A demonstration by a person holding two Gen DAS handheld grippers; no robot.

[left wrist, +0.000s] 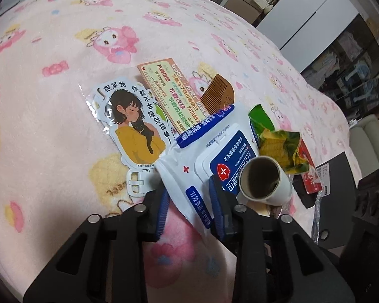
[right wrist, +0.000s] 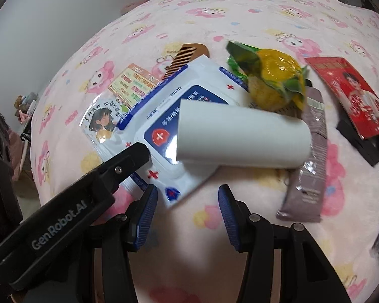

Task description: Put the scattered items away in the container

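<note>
On pink cartoon-print blanket (left wrist: 63, 38), left to right: illustrated girl sticker card (left wrist: 131, 123), brown wooden comb (left wrist: 218, 89), white-and-blue wet-wipes pack (left wrist: 189, 176), white cardboard tube (right wrist: 242, 136) resting atop pack, yellow-green snack wrapper (right wrist: 273, 78), grey sachet (right wrist: 308, 166), red booklet (right wrist: 351, 96). Container not identifiable in either view. Left gripper (left wrist: 189, 199) pinching near corner of wipes pack. Right gripper (right wrist: 187, 212) spread, empty, just short of tube. Risk: lifting pack likely rolls tube off; thin corner grip on slick film may slip.
</note>
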